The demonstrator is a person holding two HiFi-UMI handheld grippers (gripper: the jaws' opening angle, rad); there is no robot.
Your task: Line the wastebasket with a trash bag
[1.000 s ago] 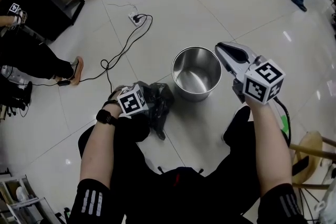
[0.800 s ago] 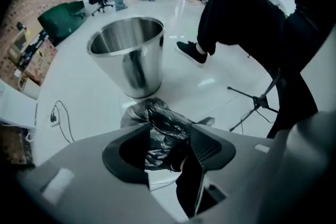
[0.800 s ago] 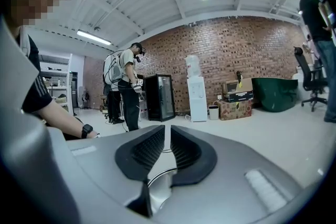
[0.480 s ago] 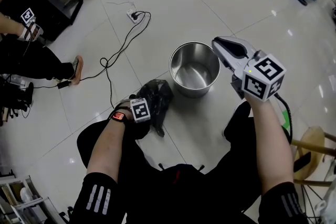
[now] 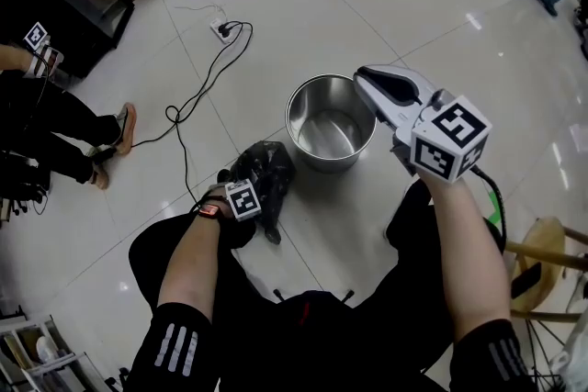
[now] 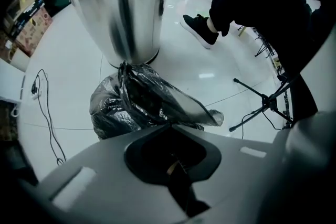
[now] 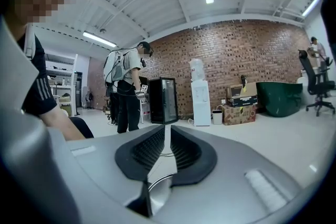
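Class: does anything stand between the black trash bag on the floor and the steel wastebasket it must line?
Nothing visible does: the trash bag lies right beside the wastebasket, whose open mouth and inside are empty.

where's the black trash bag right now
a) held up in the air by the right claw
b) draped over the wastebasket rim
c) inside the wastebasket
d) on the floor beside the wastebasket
d: the crumpled black trash bag lies on the tiled floor right beside the steel wastebasket, whose inside shows bare metal, and the left claw is shut on a fold of it.
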